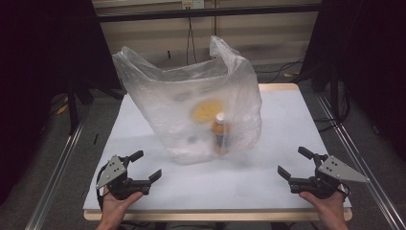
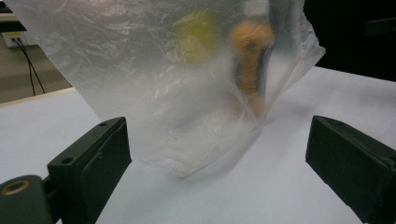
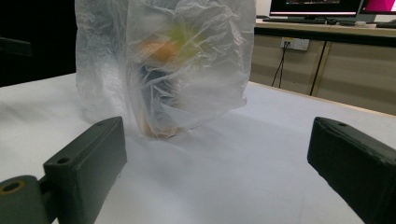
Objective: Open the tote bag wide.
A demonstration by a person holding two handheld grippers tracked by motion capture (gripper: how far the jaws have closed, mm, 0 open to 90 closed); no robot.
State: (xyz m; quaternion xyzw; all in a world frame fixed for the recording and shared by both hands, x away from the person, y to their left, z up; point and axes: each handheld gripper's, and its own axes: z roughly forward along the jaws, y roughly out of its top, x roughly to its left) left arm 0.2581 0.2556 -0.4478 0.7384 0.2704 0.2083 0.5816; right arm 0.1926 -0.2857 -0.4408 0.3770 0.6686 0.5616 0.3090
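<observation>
A: Where does the plastic bag (image 1: pixel 191 110) stand?

B: Upright in the middle of the white table (image 1: pixel 287 124), mouth up, an orange bottle (image 1: pixel 220 135) and a yellow round thing (image 1: pixel 207 110) dimly seen through it.

A: And the grippers?

B: Both sit nearer the person than the bag, well apart from it. The left gripper (image 1: pixel 142 165) lies off the bag's left corner, the right gripper (image 1: pixel 296 163) off its right; each has its jaws spread wide with nothing between them.

A: Which one is nearer?

B: The left, I judge; in the left gripper view the bag (image 2: pixel 177 84) looms just ahead of the jaws. Its long axis runs upward, so any grasp at the bag's top edge means reaching forward and up.
</observation>
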